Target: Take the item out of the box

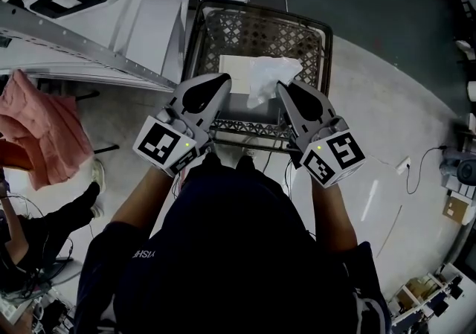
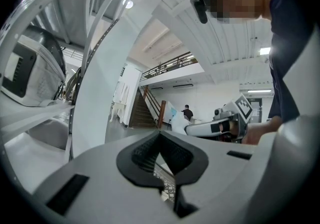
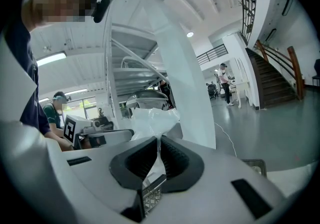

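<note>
One white bag (image 1: 266, 76) is pinched in the right gripper (image 3: 158, 140) fingers (image 3: 176, 157); left gripper (image 2: 160, 135) fingers are clenched empty

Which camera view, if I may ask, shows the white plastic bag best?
The head view: the white plastic bag shows over the crate. The right gripper view shows a part pinched between the right gripper's jaws; the left gripper view, a small patch.

Black crate (image 1: 321, 35), diamond lattice. White bag (image 1: 262, 76). Pale grey left gripper (image 1: 223, 84) and right gripper (image 1: 283, 89), black fingers (image 3: 175, 155); black-and-white square-patterned marker cubes (image 1: 165, 143). Pink cloth (image 1: 41, 132). Grey floor (image 1: 387, 117).
</note>
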Action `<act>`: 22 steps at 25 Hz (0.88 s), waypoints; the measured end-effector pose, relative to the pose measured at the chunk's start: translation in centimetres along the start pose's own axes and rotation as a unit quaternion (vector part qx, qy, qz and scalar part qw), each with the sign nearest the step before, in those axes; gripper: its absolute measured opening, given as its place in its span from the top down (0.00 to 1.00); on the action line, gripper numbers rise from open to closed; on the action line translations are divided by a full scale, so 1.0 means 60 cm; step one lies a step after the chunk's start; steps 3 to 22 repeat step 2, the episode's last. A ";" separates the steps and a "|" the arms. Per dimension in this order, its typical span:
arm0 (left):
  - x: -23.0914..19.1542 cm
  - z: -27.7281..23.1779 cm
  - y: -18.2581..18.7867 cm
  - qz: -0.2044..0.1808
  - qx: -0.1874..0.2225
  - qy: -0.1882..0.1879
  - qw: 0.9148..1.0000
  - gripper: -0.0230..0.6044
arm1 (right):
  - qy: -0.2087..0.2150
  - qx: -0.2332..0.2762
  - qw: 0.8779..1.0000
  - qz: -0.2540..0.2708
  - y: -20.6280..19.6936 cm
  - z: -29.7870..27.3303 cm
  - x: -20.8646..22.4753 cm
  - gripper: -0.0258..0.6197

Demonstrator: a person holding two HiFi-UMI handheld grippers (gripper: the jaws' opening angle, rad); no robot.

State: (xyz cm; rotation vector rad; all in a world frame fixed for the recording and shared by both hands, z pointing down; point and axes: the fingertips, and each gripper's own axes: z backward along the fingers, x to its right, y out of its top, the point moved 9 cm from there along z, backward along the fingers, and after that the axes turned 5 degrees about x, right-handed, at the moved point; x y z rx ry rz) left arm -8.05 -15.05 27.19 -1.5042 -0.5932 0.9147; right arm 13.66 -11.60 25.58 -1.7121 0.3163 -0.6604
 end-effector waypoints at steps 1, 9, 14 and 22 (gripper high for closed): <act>0.001 0.000 -0.001 0.000 0.000 0.000 1.000 0.95 | -0.001 0.000 1.000 0.000 0.000 0.001 0.000 0.90; 0.003 0.001 -0.002 0.000 -0.001 0.001 1.000 0.95 | -0.001 0.000 1.000 -0.001 -0.001 0.003 0.000 0.90; 0.003 0.001 -0.002 0.000 -0.001 0.001 1.000 0.95 | -0.001 0.000 1.000 -0.001 -0.001 0.003 0.000 0.90; 0.003 0.001 -0.002 0.000 -0.001 0.001 1.000 0.95 | -0.001 0.000 1.000 -0.001 -0.001 0.003 0.000 0.90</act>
